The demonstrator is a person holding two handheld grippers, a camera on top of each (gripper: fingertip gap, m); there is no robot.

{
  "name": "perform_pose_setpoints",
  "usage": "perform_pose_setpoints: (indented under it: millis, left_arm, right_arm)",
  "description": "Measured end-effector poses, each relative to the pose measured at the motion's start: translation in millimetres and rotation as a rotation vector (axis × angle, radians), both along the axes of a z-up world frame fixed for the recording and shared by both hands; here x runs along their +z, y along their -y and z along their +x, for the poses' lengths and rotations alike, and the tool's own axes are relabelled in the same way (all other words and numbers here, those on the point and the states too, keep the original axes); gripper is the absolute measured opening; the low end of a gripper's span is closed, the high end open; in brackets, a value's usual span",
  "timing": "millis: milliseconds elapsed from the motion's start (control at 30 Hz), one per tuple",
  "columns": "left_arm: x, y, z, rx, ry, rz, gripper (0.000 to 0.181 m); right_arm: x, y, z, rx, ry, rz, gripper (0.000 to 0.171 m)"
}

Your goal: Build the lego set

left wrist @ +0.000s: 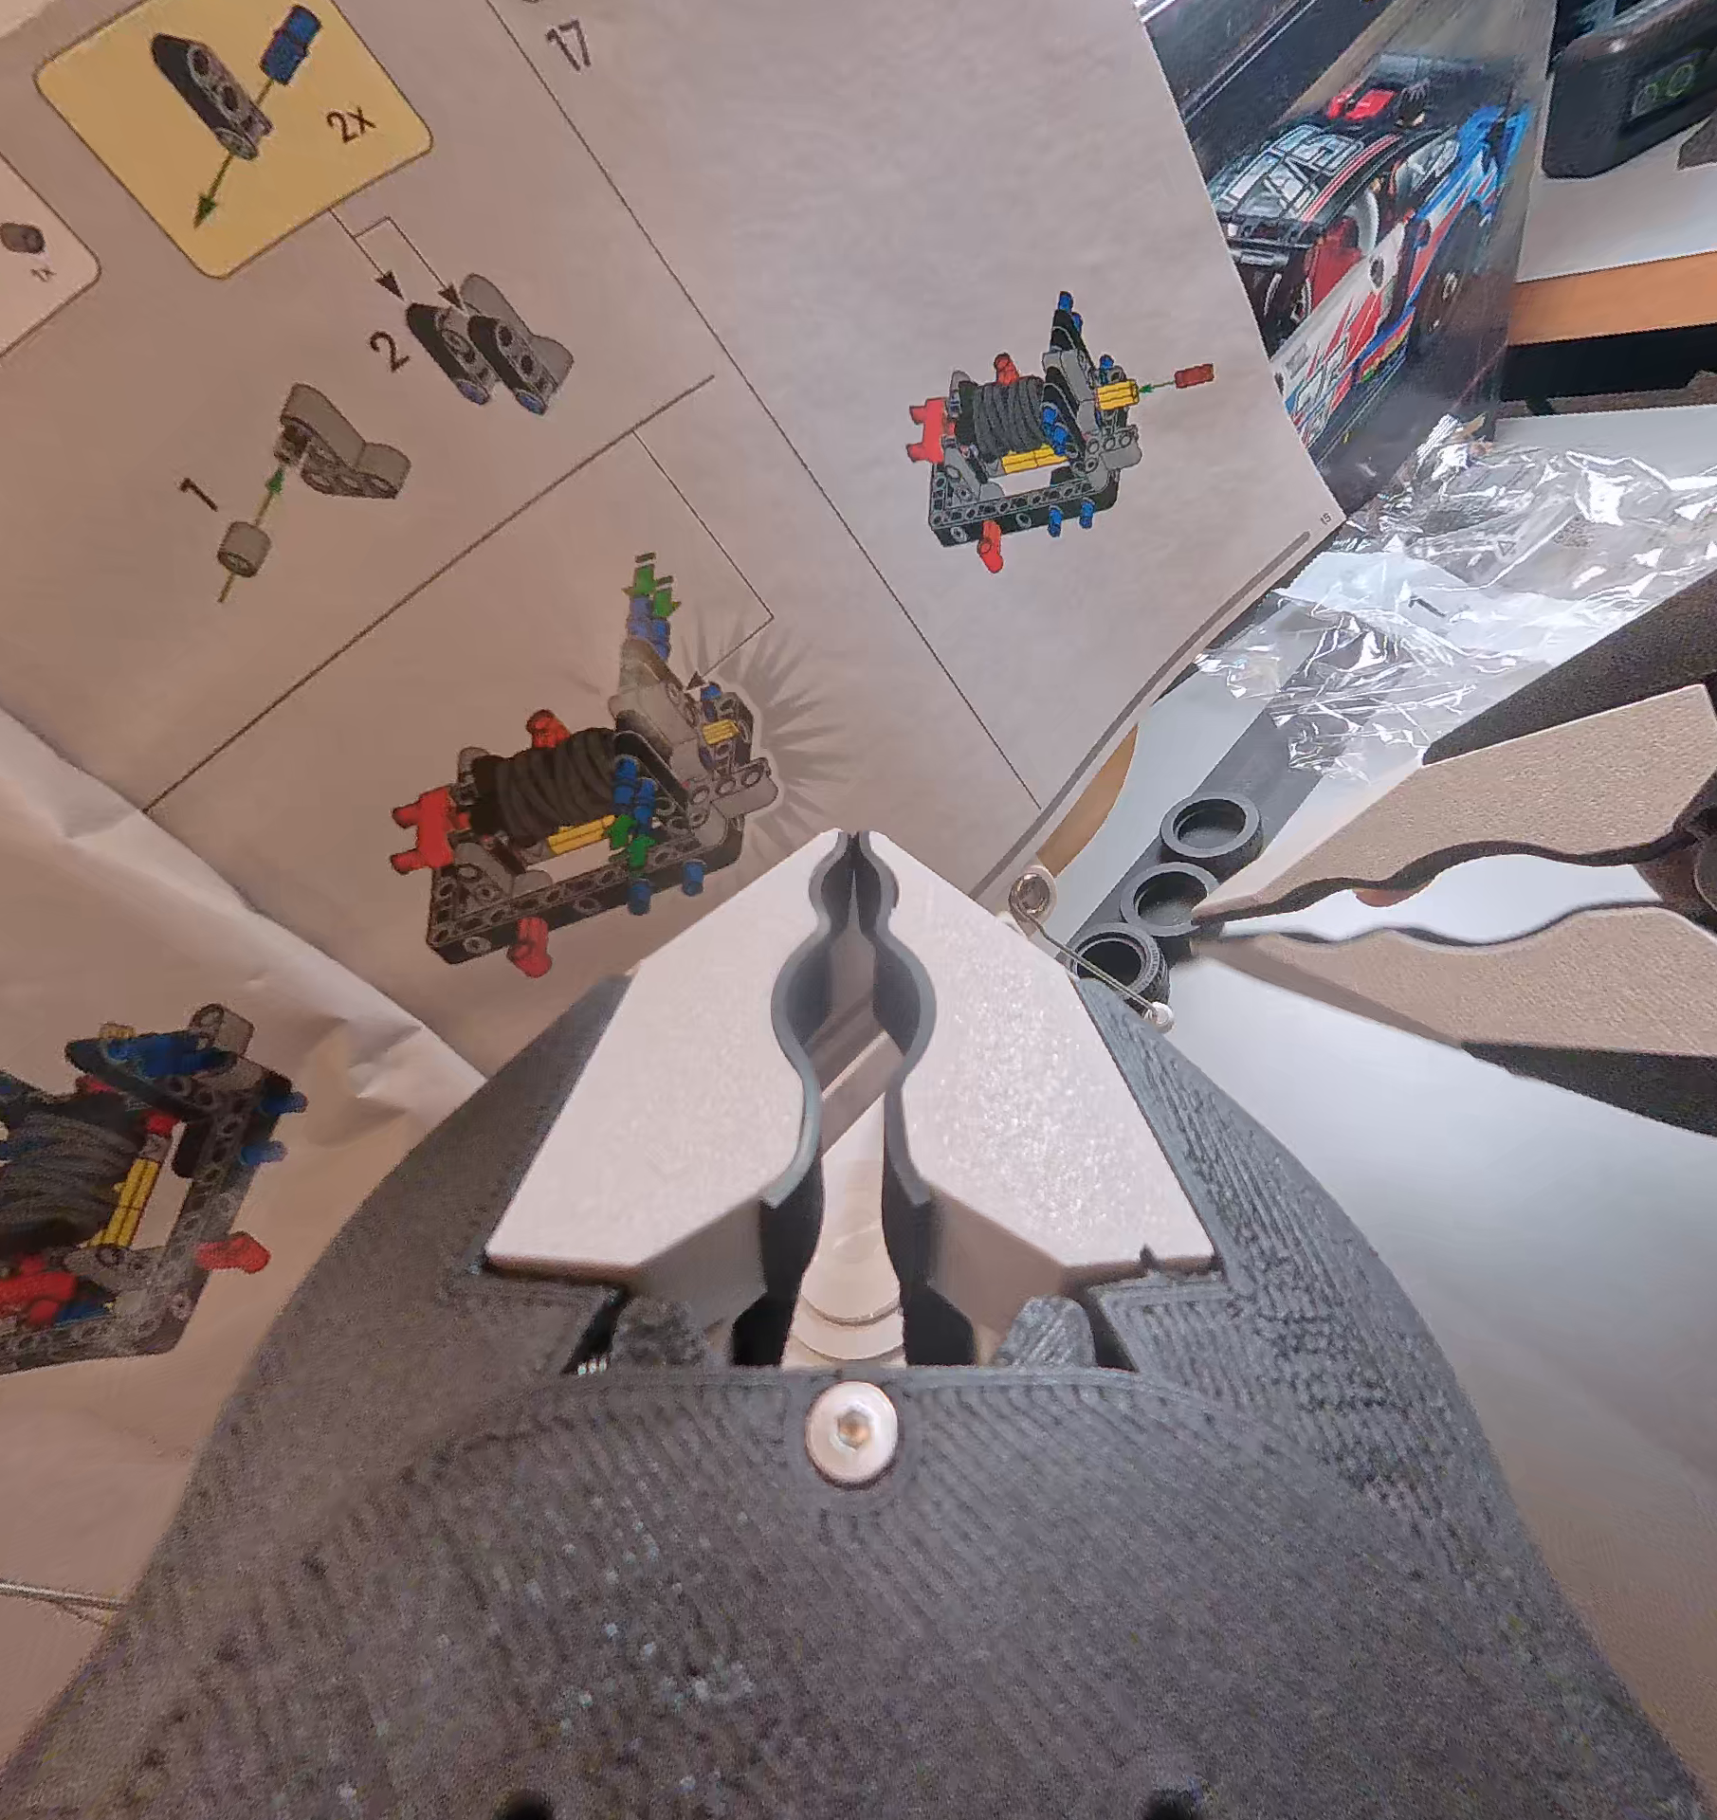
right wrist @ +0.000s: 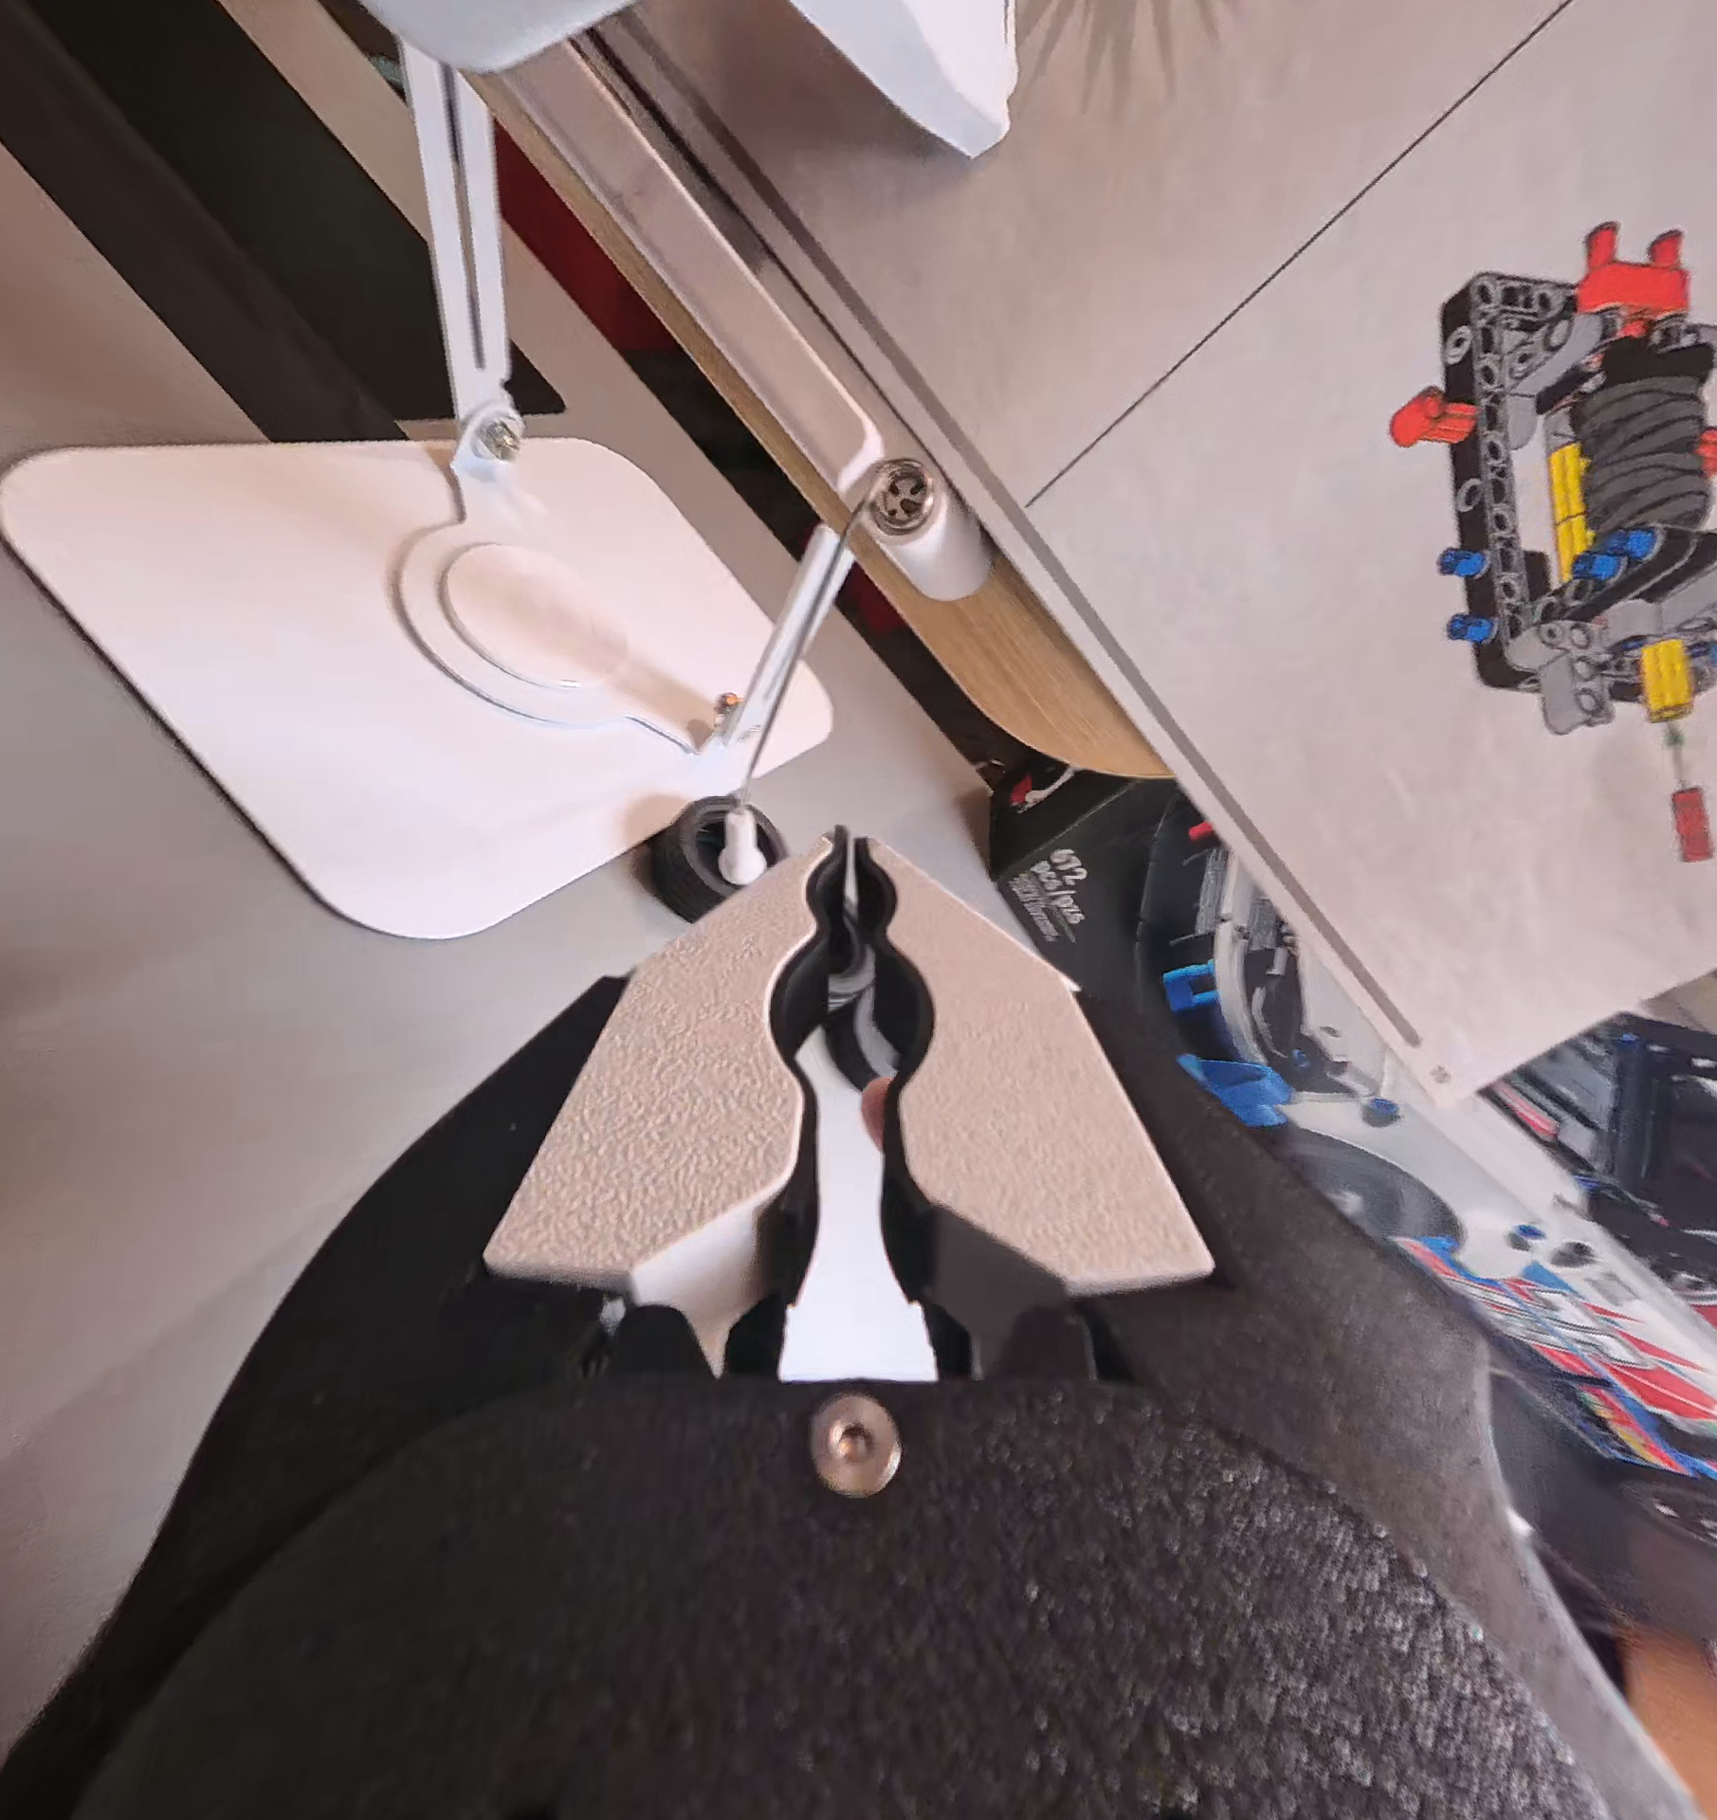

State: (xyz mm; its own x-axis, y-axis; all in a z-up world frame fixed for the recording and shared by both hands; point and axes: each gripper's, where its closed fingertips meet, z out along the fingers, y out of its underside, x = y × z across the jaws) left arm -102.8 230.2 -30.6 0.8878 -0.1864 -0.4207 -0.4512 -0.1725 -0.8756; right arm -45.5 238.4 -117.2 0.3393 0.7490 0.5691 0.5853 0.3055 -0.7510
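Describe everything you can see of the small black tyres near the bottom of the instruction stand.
Three small black tyres, rubbery and ring-shaped with hollow centres, sit in a close row on the pale table, openings facing up. They lie just beyond the lower corner of the instruction sheet, beside the stand's thin wire leg. The right gripper reaches in with its jaws closed at the row's near end. In the right wrist view, one tyre shows just ahead of those jaws, at the edge of the white base plate.
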Motion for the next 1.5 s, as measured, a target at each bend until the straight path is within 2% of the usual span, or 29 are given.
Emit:
perform_pose_setpoints:
  millis: [33, 100, 133, 200, 267, 400, 567, 667, 833, 933, 1100, 1267, 1400, 1500]
  left_arm:
    - [-0.3, -0.5, -0.4, -0.002, 0.003, 0.001, 0.000]
    - [-0.8, -1.7, -1.1, -0.005, 0.021, -0.001, 0.000]
    - [-0.9, -2.3, -1.3, -0.005, 0.031, -0.003, 0.000]
    - [-1.2, -3.5, -2.0, -0.004, 0.041, -0.007, 0.000]
    - [-1.5, -4.4, -2.5, -0.004, 0.038, -0.010, 0.000]
    - [-2.1, -5.6, -3.2, -0.004, 0.004, -0.017, 0.000]
    - [-5.1, -10.4, -5.6, 0.013, 0.007, -0.022, 0.000]
    - [-5.8, -12.0, -6.3, 0.019, 0.006, -0.020, 0.000]
    - [-8.0, -10.6, -5.2, 0.014, 0.008, -0.027, 0.000]
    - [-8.3, -10.1, -4.9, 0.009, 0.019, -0.019, 0.000]
    - [-1.5, 2.2, -2.6, -0.049, 0.108, 0.026, 0.007]
    - [19.1, 40.3, -13.9, -0.080, 0.306, 0.123, 0.015]
    - [17.6, 73.7, -37.8, -0.049, 0.406, 0.151, 0.016]
    - [11.4, 100.8, -58.6, -0.005, 0.439, 0.165, 0.017]
  right_arm:
    - [-4.0, 4.5, -1.6, 0.019, -0.004, -0.043, 0.012]
    - [-16.0, 12.8, -6.3, 0.038, -0.003, -0.139, 0.043]
    - [-20.2, 14.1, -9.3, 0.037, -0.009, -0.161, 0.052]
    - [-22.1, 9.8, -15.6, 0.015, -0.034, -0.137, 0.056]
    - [-25.4, 3.7, -21.7, -0.006, -0.036, -0.126, 0.046]
    - [-18.8, -1.7, -17.9, -0.025, -0.028, -0.075, 0.003]
    - [13.3, -17.8, 14.0, -0.109, 0.077, 0.078, 0.002]
    - [46.9, -17.8, 22.9, -0.126, 0.236, 0.303, 0.004]
    - [76.9, -24.4, 13.3, -0.106, 0.477, 0.551, 0.006]
    - [79.3, -36.9, 3.8, -0.085, 0.506, 0.504, 0.009]
    - [76.0, -40.1, 5.0, -0.057, 0.398, 0.416, 0.015]
    - [69.9, -31.7, 16.1, -0.045, 0.288, 0.370, 0.020]
    - [57.9, -34.6, 23.6, -0.041, 0.293, 0.329, 0.016]
    - [58.5, -24.5, 29.7, -0.033, 0.239, 0.282, 0.020]
